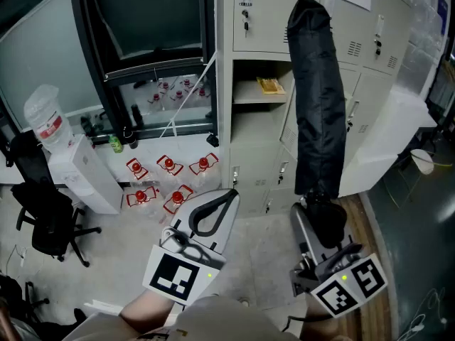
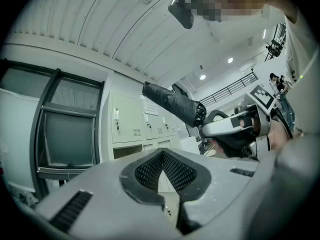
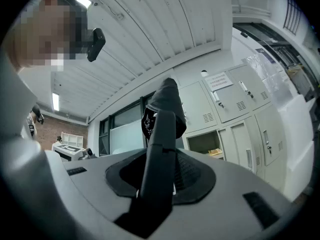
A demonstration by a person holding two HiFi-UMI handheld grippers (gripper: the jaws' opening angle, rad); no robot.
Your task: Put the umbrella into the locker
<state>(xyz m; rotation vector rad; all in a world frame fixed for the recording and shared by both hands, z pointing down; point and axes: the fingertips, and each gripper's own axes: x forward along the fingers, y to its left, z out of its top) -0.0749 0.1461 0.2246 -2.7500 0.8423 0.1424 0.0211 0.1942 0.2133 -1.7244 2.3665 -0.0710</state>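
Observation:
A folded black umbrella (image 1: 320, 98) stands up from my right gripper (image 1: 321, 206), which is shut on its handle end. Its tip reaches up in front of the grey lockers (image 1: 263, 6). In the right gripper view the umbrella (image 3: 161, 134) runs up between the jaws toward an open locker compartment (image 3: 205, 143). That compartment (image 1: 259, 84) has a shelf with a yellow item (image 1: 271, 85) on it. My left gripper (image 1: 229, 196) hovers to the left of the right one, shut and empty, its tips touching (image 2: 161, 152). From the left gripper view, the umbrella (image 2: 172, 101) and right gripper (image 2: 235, 129) show at the right.
A white locker door (image 1: 387, 137) hangs open at the right. Several red-capped bottles (image 1: 167, 180) lie on the floor by the window. A water dispenser (image 1: 82, 169) and a black office chair (image 1: 43, 212) stand at the left.

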